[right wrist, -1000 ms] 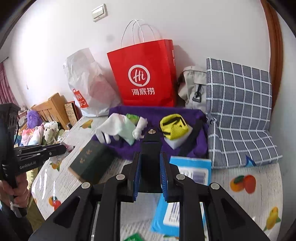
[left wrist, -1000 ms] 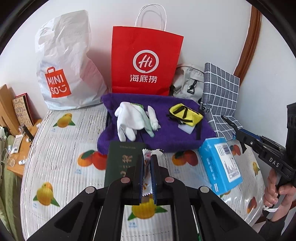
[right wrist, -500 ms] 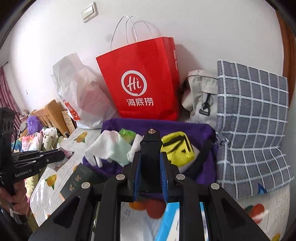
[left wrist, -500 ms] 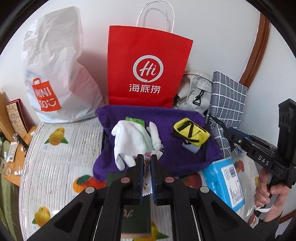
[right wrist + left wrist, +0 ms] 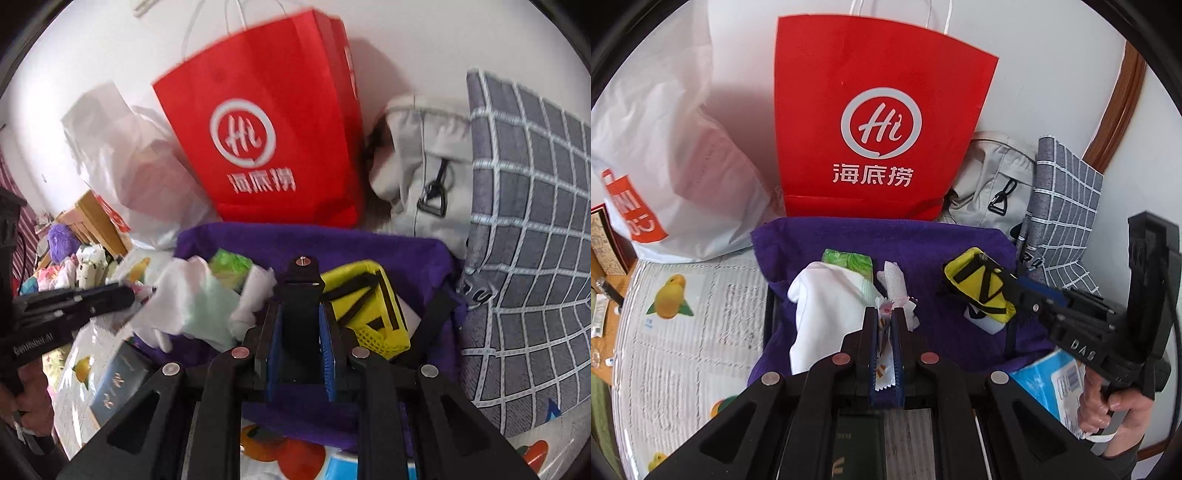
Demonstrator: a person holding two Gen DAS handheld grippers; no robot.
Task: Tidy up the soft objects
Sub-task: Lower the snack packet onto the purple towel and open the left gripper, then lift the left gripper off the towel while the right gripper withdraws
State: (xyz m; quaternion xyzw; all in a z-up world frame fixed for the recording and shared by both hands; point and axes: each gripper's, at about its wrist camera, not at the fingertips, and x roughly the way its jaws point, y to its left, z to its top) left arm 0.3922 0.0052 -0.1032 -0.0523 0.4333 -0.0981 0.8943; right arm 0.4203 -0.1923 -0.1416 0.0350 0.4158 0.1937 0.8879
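A purple cloth point(image 5: 923, 236) lies on the table with a white glove point(image 5: 820, 302), a green packet point(image 5: 849, 260) and a yellow strapped pouch point(image 5: 979, 288) on it. My left gripper point(image 5: 885, 314) is shut on a small white sachet point(image 5: 884, 354) and hovers over the cloth's near edge beside the glove. My right gripper point(image 5: 301, 310) is shut on a black block point(image 5: 301, 280) above the cloth point(image 5: 406, 251), between the glove point(image 5: 184, 302) and the yellow pouch point(image 5: 365, 306). It also shows in the left wrist view point(image 5: 1012, 291) by the pouch.
A red paper bag point(image 5: 875, 118), a white plastic bag point(image 5: 665, 155), a beige bag point(image 5: 993, 184) and a checked cushion point(image 5: 524, 229) stand behind the cloth. A dark green booklet point(image 5: 857, 443) and a blue box point(image 5: 1049, 387) lie on the fruit-print table cover point(image 5: 683, 332).
Both grippers have moved forward over the purple cloth. The left one has carried the sachet from above the green booklet to the cloth's edge. The right one now hovers by the yellow pouch.
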